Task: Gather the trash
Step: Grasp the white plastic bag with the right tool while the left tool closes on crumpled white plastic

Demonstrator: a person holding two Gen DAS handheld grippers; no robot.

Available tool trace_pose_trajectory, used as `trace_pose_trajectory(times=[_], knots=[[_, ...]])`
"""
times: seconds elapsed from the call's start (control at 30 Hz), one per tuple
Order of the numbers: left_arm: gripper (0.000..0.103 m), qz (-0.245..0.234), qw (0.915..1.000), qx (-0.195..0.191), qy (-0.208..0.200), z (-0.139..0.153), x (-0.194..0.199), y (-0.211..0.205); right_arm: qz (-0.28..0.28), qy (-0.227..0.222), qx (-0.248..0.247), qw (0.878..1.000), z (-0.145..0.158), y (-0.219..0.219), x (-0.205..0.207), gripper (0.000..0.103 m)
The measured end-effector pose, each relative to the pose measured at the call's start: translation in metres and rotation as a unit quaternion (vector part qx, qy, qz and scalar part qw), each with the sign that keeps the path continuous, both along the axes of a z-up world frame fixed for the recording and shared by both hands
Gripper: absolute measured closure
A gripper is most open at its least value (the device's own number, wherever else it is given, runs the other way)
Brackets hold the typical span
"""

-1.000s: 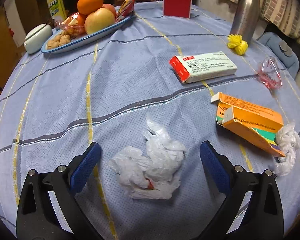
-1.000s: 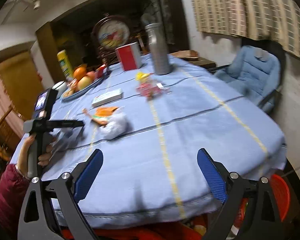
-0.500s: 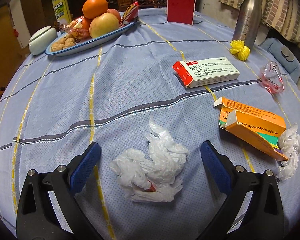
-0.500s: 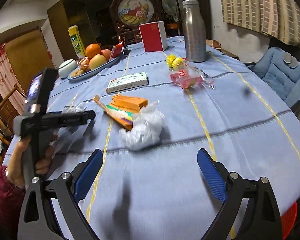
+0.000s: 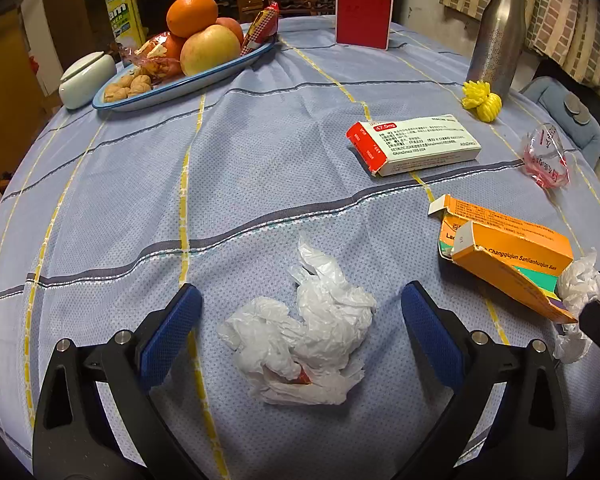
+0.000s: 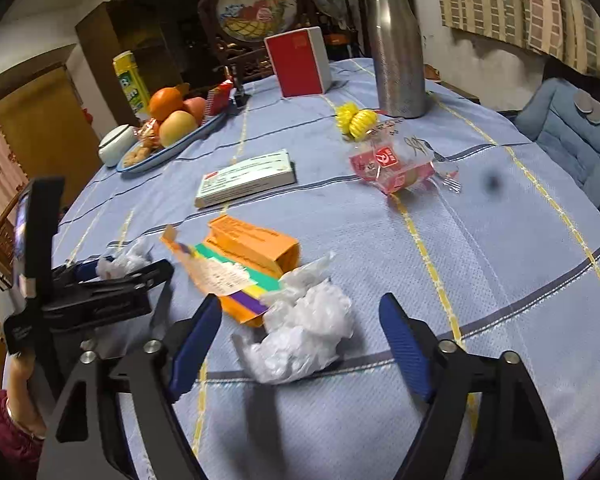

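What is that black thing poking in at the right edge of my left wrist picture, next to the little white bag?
Observer: That's the right hand-held gripper. Its jaws have just been closing with the little white bag between them, not pinched yet.
Operator: Is anything hiding by the pink wrapper?
Observer: What looks like a clear plastic fork lies right beside the pink wrapper.
Operator: Who holds my gripper?
Observer: A hand in a dark red sleeve holds the left hand-held gripper by its handle.
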State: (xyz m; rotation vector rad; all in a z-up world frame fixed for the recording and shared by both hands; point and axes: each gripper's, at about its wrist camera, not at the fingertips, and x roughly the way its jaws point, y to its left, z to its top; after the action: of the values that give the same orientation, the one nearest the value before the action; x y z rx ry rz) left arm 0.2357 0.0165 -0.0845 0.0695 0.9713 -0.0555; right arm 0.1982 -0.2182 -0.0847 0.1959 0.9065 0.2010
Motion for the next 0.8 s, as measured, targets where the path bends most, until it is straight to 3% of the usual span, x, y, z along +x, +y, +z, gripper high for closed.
trace_pose_trajectory(times=[0.07,0.1,0.13,0.37,0.8], knots=[[0.005,0.0,1.0,0.0,0.0,0.0,0.0,0.0,0.005,0.013,0.006,1.0,-0.004,0.0,0.003,0.034],[0.005,0.0,1.0,0.0,0.0,0.0,0.0,0.0,0.006,0.025,0.006,1.0,-0.008,0.0,0.005,0.049],[0.005,0.0,1.0,0.0,0.0,0.0,0.0,0.0,0.009,0.033,0.009,0.999,-0.011,0.001,0.006,0.072],[0.005,0.0,1.0,0.0,0.0,0.0,-0.001,0.0,-0.025,-0.017,-0.001,1.0,-0.001,-0.005,-0.007,0.074],[0.005,-0.006,1.0,-0.001,0.006,0.0,-0.001,0.001,-0.041,-0.009,0.007,0.999,-0.003,-0.012,-0.006,0.07]])
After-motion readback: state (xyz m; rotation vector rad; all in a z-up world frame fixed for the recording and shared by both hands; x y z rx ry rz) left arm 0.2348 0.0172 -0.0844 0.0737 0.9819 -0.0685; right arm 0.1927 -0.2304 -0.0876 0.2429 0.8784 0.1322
